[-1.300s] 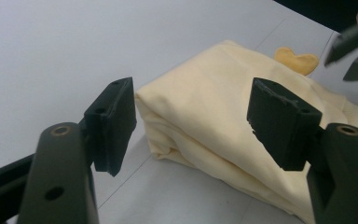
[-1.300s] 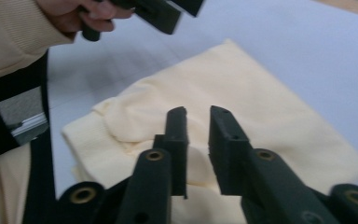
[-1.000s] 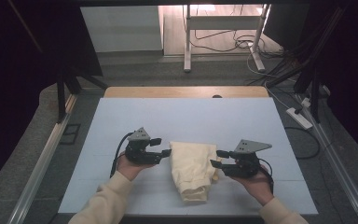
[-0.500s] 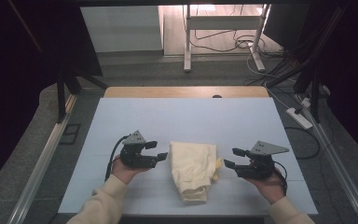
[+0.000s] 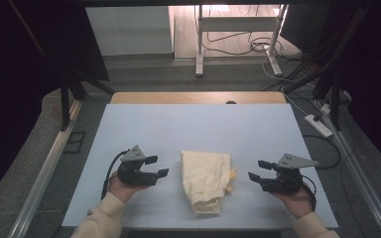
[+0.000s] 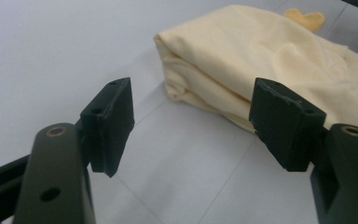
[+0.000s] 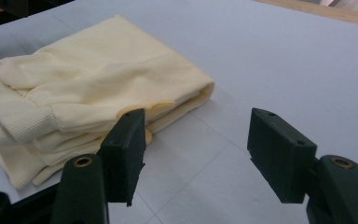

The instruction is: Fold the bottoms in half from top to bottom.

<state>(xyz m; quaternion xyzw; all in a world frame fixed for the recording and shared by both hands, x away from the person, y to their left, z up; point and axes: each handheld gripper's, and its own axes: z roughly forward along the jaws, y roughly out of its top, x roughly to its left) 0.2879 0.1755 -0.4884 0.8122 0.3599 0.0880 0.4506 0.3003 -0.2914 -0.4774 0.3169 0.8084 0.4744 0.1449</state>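
from the high view, your folded cream garment [image 5: 206,180] lies near the front edge of the bench [image 5: 198,124], between your two claws and apart from both; the left claw [image 5: 159,167] and right claw [image 5: 254,170] each stand with jaws apart, holding nothing, the right one's having just been opening. bare bench stretches behind. in the left claw view, the garment [image 6: 270,60] runs off the right edge, its far end cut off. in the right claw view, one jaw covers part of the garment's [image 7: 88,98] near hem.
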